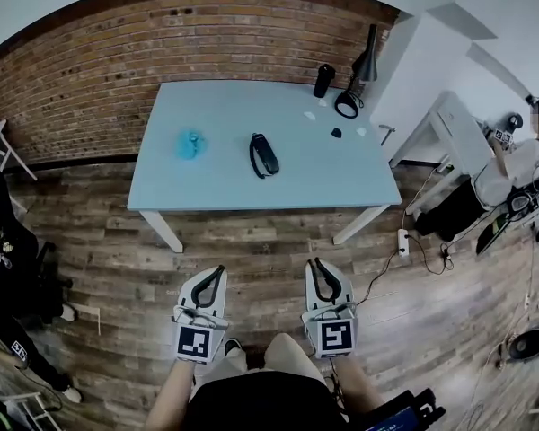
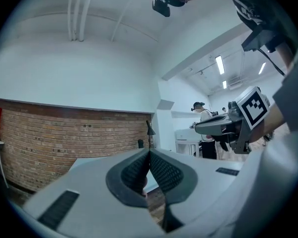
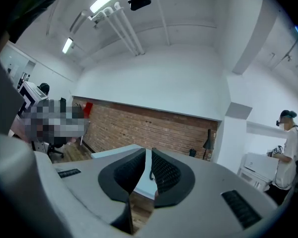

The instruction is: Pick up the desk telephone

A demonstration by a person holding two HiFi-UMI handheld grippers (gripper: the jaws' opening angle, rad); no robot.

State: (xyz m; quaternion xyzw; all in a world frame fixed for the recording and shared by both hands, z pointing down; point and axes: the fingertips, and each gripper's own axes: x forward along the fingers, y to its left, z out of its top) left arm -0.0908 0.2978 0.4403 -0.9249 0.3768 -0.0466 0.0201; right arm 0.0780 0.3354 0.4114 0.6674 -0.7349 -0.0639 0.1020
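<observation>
Jaws of both tools are clenched with nothing between them: on the left gripper [image 1: 219, 271] the ribbed pads are seen meeting at their tips in the left gripper view, and on the right gripper [image 1: 316, 264] only a hairline slit is left in the right gripper view. Both are held side by side, level, aimed at the table [image 1: 216, 106], well short of its near edge and over the wooden floor [image 1: 251, 250]; this is judged to be a carry posture for the approach, with the pads kept together because nothing is in reach to grasp. The desk telephone [image 1: 263, 154], dark with a looped cord, is found lying flat near the middle of the tabletop, apart from a small teal object [image 1: 190, 144] to its left and well apart from the black cylinder [image 1: 323, 80] and desk lamp [image 1: 364, 61] at the far right corner. It is untouched, so the task is judged not yet begun. Its long axis is set roughly toward the grippers, so a grasp across its narrow width is likely favoured. Before that, the gap must be closed and one pair of jaws parted; the cord could snag on lifting.
</observation>
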